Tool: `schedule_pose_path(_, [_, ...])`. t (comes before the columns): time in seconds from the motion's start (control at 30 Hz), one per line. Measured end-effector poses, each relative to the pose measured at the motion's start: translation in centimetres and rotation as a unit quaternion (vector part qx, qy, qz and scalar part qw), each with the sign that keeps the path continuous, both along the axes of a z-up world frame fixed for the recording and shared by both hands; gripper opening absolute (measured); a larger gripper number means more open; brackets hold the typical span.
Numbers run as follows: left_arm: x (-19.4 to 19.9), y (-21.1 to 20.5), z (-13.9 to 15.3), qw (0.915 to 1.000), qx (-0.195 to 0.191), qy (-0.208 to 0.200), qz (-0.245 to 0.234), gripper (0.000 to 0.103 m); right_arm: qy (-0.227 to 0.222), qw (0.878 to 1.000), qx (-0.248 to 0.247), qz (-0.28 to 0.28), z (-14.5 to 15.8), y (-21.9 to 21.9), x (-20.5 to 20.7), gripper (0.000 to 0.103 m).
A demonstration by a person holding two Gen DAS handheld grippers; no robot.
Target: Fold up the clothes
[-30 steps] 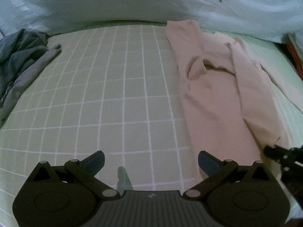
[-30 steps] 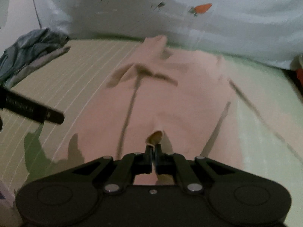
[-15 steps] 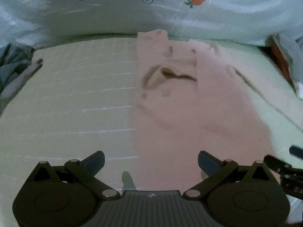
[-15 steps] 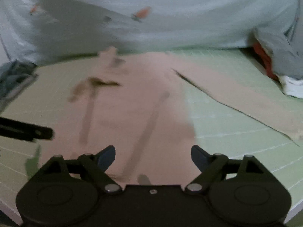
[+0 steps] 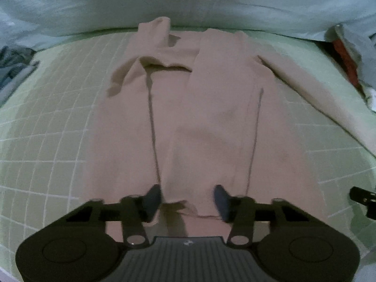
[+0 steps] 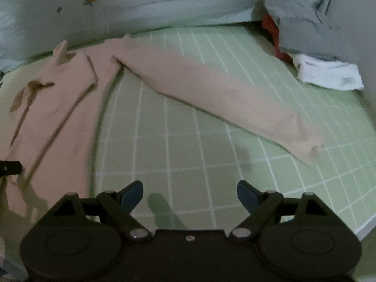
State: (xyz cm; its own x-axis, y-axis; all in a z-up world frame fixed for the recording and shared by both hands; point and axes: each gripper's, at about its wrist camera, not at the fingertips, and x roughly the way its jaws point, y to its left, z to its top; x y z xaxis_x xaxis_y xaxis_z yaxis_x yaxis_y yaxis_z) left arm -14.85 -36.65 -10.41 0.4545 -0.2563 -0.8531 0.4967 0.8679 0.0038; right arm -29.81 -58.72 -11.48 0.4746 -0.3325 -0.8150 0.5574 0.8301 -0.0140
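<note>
Roughly halfway on this pink long-sleeved top (image 5: 211,122), going by the layout — one sleeve already folded in over the body, the other sleeve (image 6: 218,98) lying stretched out across the green grid sheet (image 6: 188,159), well ahead and to the right of the right gripper (image 6: 189,193). Left to do: bring that sleeve in, then fold hem up toward collar. Left gripper (image 5: 188,202) closing, fingers partly drawn in, with the hem edge lying between them — not pinched yet by the look of it. Right gripper spread wide, nothing between its fingers, only bare sheet. Soft thin knit, mostly flat, rumpled at the collar, a couple of long creases running away from the left fingers.
</note>
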Motion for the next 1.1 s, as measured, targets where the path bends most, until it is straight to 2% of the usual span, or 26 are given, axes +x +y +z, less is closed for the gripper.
schedule_pose_path(0.03, [-0.1, 0.1, 0.0, 1.0, 0.0, -0.001, 0.001, 0.024, 0.003, 1.0, 0.004, 0.0, -0.3, -0.2, -0.2, 0.088])
schedule_pose_path(0.07, [-0.2, 0.2, 0.1, 1.0, 0.001, -0.001, 0.001, 0.015, 0.005, 1.0, 0.008, -0.002, -0.4, -0.5, -0.2, 0.088])
schedule_pose_path(0.13, [-0.3, 0.5, 0.2, 1.0, -0.004, 0.001, 0.004, 0.005, 0.005, 1.0, 0.015, -0.004, -0.7, -0.7, -0.3, 0.088])
schedule_pose_path(0.3, [-0.3, 1.6, 1.5, 0.9987, -0.049, 0.004, 0.014, 0.003, 0.0, 1.0, 0.013, 0.004, -1.0, -0.4, -0.4, 0.088])
schedule_pose_path(0.43, [-0.3, 3.8, 4.1, 0.9937, -0.106, -0.005, 0.037, 0.002, -0.005, 1.0, 0.012, 0.004, -1.1, -0.1, -0.1, 0.088])
schedule_pose_path(0.57, [-0.3, 8.0, 6.4, 0.9854, -0.143, -0.018, 0.091, 0.002, -0.006, 1.0, 0.012, 0.008, -1.1, 0.4, 0.5, 0.088])
schedule_pose_path(0.63, [-0.2, 10.4, 6.0, 0.9807, -0.147, -0.001, 0.129, 0.002, -0.007, 1.0, 0.011, 0.012, -1.2, 0.9, 0.8, 0.089])
schedule_pose_path(0.7, [0.1, 12.3, 4.6, 0.9764, -0.133, 0.024, 0.169, 0.002, -0.007, 1.0, 0.011, 0.014, -1.2, 1.4, 1.3, 0.089])
schedule_pose_path(0.83, [0.7, 14.1, 1.2, 0.9675, -0.114, 0.091, 0.207, 0.003, -0.005, 1.0, 0.011, 0.02, -1.2, 2.2, 2.5, 0.09])
schedule_pose_path(0.9, [0.8, 13.8, 0.7, 0.9689, -0.098, 0.1, 0.204, 0.006, -0.002, 1.0, 0.013, 0.023, -1.2, 2.6, 3.1, 0.09])
schedule_pose_path(0.93, [0.8, 13.6, 0.7, 0.9701, -0.092, 0.099, 0.201, 0.01, -0.001, 1.0, 0.013, 0.027, -1.2, 2.9, 3.4, 0.09])
schedule_pose_path(0.97, [0.9, 13.4, 0.8, 0.9715, -0.089, 0.096, 0.197, 0.019, 0.0, 0.999, 0.014, 0.031, -1.1, 3.1, 3.6, 0.09])
schedule_pose_path(1.0, [0.9, 13.3, 1.1, 0.9726, -0.087, 0.093, 0.194, 0.024, -0.003, 0.999, 0.013, 0.032, -0.8, 3.3, 3.8, 0.089])
schedule_pose_path(1.1, [1.8, 13.6, 2.3, 0.9729, -0.1, 0.076, 0.194, 0.04, -0.018, 0.999, 0.01, 0.038, 0.2, 3.4, 4.7, 0.089])
